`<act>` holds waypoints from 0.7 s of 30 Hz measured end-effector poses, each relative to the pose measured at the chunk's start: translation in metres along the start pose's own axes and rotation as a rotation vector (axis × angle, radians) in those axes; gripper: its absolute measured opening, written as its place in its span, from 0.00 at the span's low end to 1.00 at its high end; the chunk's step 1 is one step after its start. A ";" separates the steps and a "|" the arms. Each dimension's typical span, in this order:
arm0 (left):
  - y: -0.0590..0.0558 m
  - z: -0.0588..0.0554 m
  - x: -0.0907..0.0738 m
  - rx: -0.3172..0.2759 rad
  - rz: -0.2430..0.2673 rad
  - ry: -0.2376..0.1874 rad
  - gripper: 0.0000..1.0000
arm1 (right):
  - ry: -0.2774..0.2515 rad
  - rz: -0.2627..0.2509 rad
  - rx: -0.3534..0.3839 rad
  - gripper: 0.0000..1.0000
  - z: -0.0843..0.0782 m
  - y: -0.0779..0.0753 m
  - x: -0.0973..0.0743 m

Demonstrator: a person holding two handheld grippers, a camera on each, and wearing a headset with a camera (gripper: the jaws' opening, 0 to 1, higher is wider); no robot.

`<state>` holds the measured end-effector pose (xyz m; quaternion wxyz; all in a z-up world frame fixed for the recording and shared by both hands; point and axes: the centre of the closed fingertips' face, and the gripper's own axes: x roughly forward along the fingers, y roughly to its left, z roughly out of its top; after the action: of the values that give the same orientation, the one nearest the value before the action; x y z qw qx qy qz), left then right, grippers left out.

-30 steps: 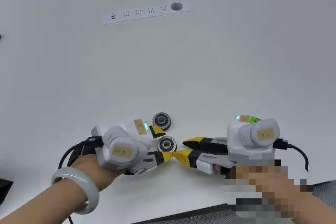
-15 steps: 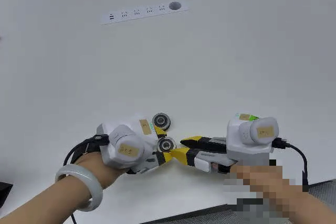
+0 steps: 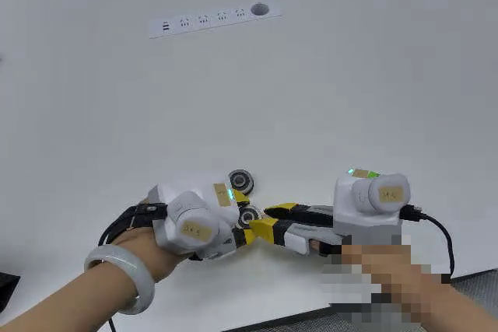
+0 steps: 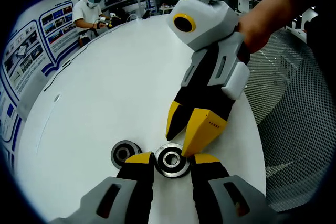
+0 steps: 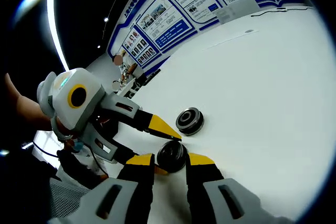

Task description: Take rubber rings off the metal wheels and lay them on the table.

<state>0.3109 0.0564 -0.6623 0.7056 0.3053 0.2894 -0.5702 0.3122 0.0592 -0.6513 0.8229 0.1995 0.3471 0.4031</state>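
R gripper [image 5: 170, 157] edged in, tips apparently touching wheel [image 3: 249, 215] L gripper [image 4: 171, 160] clamps.

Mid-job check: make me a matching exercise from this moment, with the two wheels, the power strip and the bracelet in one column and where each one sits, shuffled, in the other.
Things:
1. near wheel
2. far wheel
3. power strip
4. bracelet

Places:
A. flat at the far side of the table
B. round the person's wrist
C. lying on the table, not gripped
D. gripped by the left gripper

Pairs: 1-D, 2-C, 3-A, 4-B
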 end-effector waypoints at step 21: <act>0.001 -0.001 0.000 0.004 0.002 0.001 0.27 | 0.019 0.002 0.077 0.25 0.000 -0.004 0.011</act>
<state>0.3124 0.0573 -0.6633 0.7055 0.3073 0.2880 -0.5700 0.3187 0.0656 -0.6581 0.8108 0.2275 0.3701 0.3922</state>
